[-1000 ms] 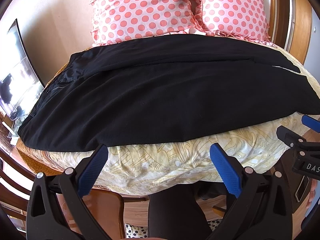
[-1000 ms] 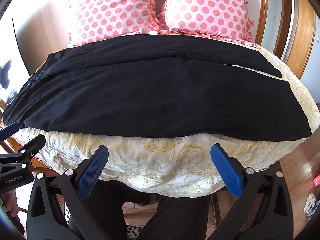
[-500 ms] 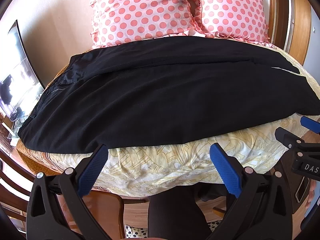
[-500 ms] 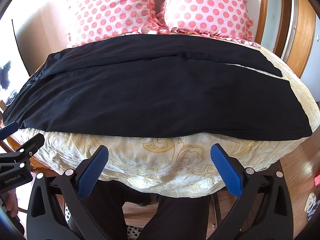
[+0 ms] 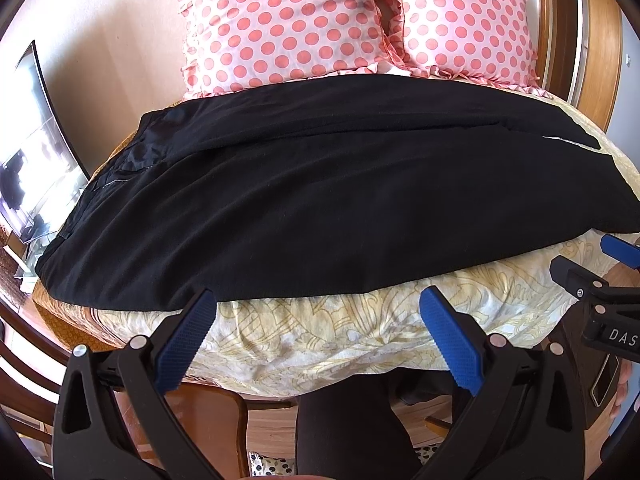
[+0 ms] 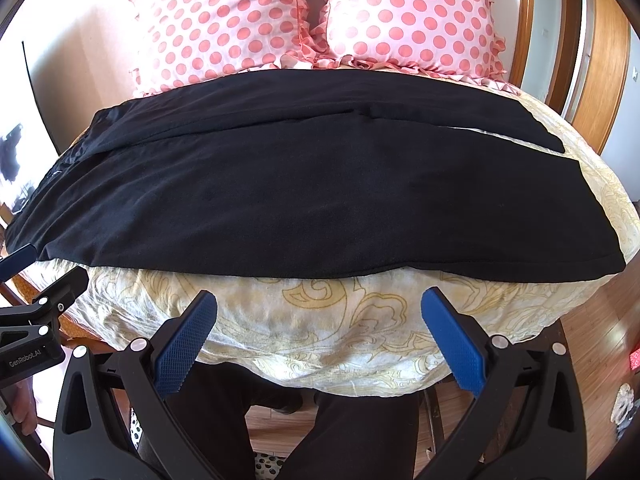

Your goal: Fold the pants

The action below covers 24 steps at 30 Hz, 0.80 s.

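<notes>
Lying flat across a bed covered by a cream bedspread with a yellow scroll pattern: black pants, spread sideways, waistband toward the left, leg hems toward the right. Showing one leg laid beside the other, the far leg's edge running along the back and a thin sliver of bedspread peeking between the two near the right end. Reaching nearly to two pink polka-dot pillows propped side by side against the wall behind.

Hovering just short of the near edge of the pants: left gripper, blue-padded fingers spread wide, holding nothing, the left fingertip just at the hem of the black fabric in the picture, though contact cannot be told. Hanging likewise over the bedspread's front drop: right gripper, fingers gaping wide, gripping nothing, tips apart from the pants.

Appearing at the right edge of the left wrist view, the black body of the right gripper; appearing at the left edge of the right wrist view, the left one, marked with white lettering.

Showing below the bed edge: dark-clad legs of a person, over a wooden floor. Standing far right: a wooden door frame.
</notes>
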Available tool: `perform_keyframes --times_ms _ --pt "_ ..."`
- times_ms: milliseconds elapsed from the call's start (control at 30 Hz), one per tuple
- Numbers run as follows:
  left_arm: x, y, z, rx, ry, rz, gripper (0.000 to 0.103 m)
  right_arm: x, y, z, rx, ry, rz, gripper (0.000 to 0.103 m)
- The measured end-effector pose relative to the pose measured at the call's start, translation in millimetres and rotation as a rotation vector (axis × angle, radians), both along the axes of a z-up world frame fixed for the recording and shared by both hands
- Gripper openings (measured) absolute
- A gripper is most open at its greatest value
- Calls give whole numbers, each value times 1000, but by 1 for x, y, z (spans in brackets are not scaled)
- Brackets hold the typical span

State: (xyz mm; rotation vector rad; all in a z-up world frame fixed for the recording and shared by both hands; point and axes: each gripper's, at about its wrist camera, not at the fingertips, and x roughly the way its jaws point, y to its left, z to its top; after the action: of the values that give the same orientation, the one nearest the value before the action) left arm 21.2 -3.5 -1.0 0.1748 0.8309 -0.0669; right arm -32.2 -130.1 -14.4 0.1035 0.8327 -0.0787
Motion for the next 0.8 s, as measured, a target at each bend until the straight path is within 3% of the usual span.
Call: perform_keyframes --times_ms 800 --pt "0 0 -1 -1 -1 2 101 0 0 -1 0 -1 0 102"
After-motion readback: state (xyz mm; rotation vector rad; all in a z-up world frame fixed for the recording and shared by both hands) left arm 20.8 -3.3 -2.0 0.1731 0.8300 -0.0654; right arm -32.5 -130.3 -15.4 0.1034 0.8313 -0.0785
